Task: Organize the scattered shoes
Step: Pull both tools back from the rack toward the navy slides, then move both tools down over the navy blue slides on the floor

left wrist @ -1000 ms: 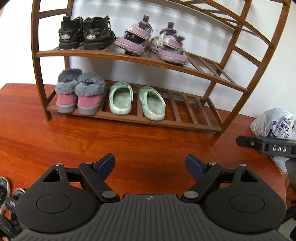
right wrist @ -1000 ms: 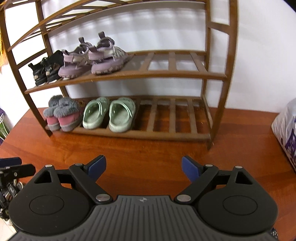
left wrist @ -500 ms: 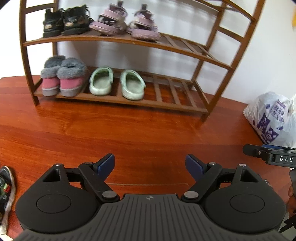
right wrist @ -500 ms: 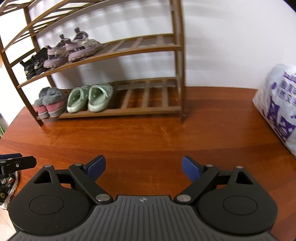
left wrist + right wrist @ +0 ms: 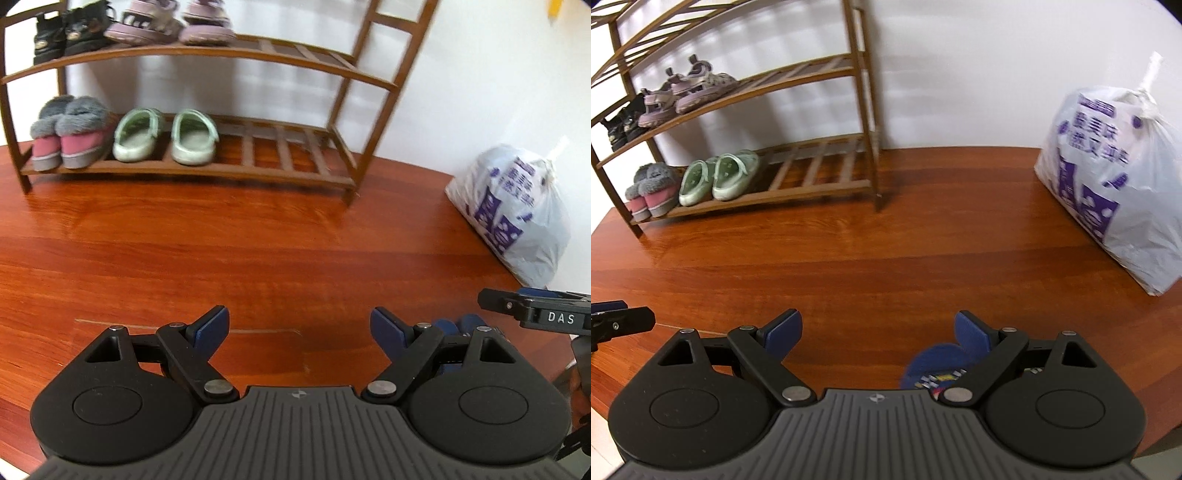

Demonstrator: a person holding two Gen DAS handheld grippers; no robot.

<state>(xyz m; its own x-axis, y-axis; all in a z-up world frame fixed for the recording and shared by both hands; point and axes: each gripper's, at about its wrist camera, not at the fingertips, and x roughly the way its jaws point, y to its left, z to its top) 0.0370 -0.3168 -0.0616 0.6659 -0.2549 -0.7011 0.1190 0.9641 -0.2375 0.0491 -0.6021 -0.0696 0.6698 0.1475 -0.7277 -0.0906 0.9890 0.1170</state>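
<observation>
Where rack [image 5: 347,184] ends, bare floor [image 5: 258,258]

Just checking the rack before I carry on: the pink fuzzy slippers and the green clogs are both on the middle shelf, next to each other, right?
Not quite. The pink fuzzy slippers and the green clogs do sit next to each other, but on the bottom shelf, not the middle one. The left wrist view shows it.
</observation>
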